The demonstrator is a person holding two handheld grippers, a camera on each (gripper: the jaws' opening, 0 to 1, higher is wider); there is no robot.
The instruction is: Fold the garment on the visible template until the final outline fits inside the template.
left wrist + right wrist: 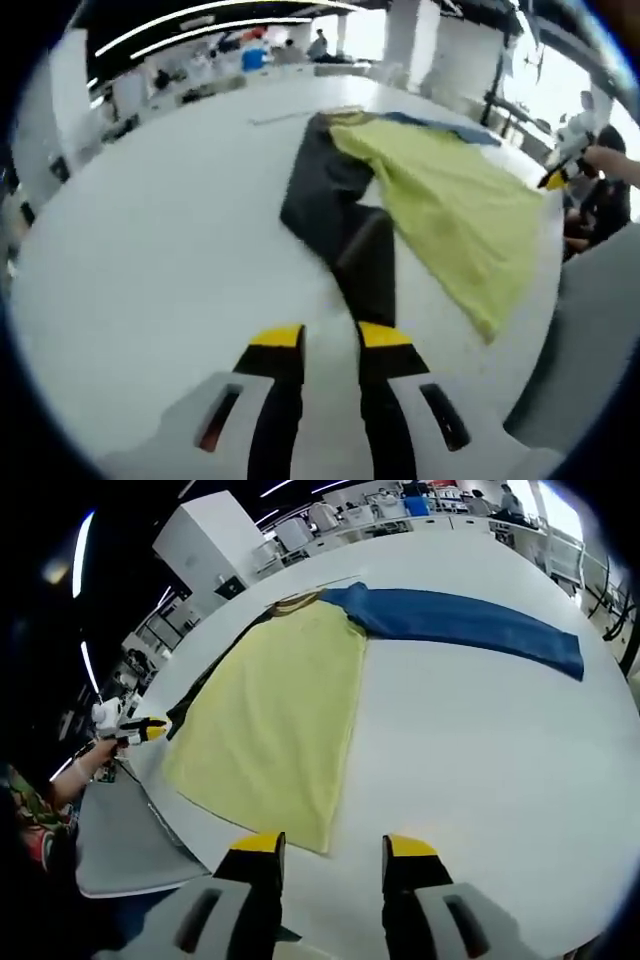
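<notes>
A large white round-edged table (480,730) is seen beneath everything. On it a pale yellow cloth garment (275,720) is spread flat, with one edge lying near the table's rim. A long blue strip of fabric (470,620) is laid behind the garment in the right gripper view, touching it at its far corner and running off to the right. A dark grey fabric piece (335,215) is placed beside the garment on its other side, partly under its edge. In the left gripper view the left gripper (330,340) is held over the table, just before the near end of the dark piece. In the right gripper view the right gripper (330,848) is held at the near corner of the garment.
</notes>
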